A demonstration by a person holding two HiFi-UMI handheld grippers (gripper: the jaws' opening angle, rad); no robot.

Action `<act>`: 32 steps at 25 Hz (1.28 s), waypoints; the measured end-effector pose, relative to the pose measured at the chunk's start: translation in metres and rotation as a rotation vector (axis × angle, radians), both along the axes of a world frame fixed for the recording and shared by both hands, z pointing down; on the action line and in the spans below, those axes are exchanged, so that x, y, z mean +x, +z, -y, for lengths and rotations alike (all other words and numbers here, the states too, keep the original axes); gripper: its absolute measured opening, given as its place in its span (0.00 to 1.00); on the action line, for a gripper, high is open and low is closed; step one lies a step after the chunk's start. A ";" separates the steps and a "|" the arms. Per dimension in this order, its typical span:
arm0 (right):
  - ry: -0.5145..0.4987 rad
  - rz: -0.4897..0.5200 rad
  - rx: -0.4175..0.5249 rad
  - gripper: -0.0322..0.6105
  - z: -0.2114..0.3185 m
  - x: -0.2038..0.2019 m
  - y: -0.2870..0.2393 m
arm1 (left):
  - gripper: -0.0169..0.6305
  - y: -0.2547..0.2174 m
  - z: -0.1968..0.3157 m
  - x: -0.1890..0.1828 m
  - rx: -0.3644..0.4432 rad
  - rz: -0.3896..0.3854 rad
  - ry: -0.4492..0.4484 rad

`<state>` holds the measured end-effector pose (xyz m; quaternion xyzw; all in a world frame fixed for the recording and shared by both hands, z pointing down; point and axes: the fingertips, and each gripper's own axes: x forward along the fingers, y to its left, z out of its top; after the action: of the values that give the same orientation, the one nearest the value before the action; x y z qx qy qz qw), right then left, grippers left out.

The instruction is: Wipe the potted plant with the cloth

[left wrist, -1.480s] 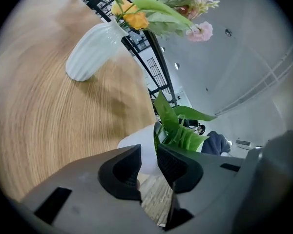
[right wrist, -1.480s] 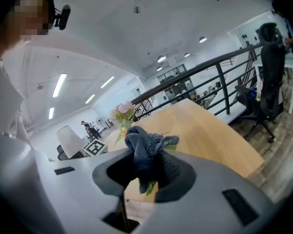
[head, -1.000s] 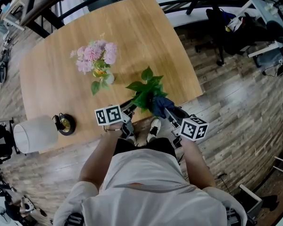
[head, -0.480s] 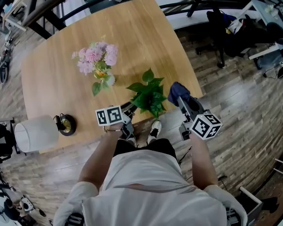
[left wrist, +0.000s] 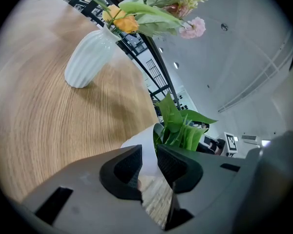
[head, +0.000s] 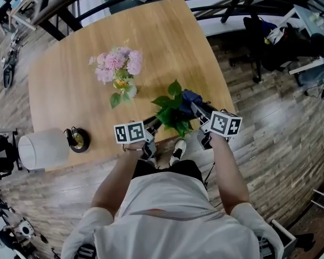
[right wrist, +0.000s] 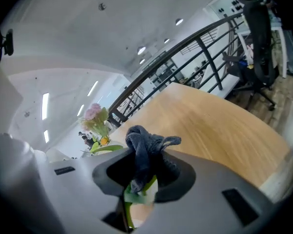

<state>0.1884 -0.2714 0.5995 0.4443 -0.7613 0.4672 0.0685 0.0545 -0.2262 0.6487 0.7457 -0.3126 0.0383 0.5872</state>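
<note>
The potted plant, green leaves in a white pot, stands at the near edge of the wooden table. My left gripper sits at the plant's left. Its jaws are nearly together with the pot's rim between them. The right gripper is shut on a dark blue cloth, which rests against the upper right leaves. In the right gripper view the cloth bunches up between the jaws, with a green leaf just beneath them.
A white ribbed vase of pink flowers stands behind the plant, towards the left. A white lamp shade and a round black object lie at the table's near left corner. Black railing runs behind the table, and an office chair stands at the right.
The right gripper swung the cloth out to the right of the plant, then back left onto the upper right leaves. The left gripper has stayed at the pot.
</note>
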 end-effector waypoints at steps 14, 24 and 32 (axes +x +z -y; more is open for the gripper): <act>-0.319 0.165 0.182 0.27 -0.009 -0.079 -0.092 | 0.18 -0.002 0.000 0.002 0.007 0.000 0.004; -0.174 0.023 0.014 0.28 0.009 -0.058 -0.018 | 0.18 -0.001 0.000 0.001 0.004 -0.012 -0.012; -0.144 0.078 0.051 0.28 0.006 -0.051 -0.031 | 0.18 -0.001 0.000 0.005 0.001 -0.009 -0.004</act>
<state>0.1374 -0.2776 0.5682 0.3717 -0.8050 0.4583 0.0609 0.0598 -0.2258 0.6477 0.7454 -0.3116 0.0338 0.5883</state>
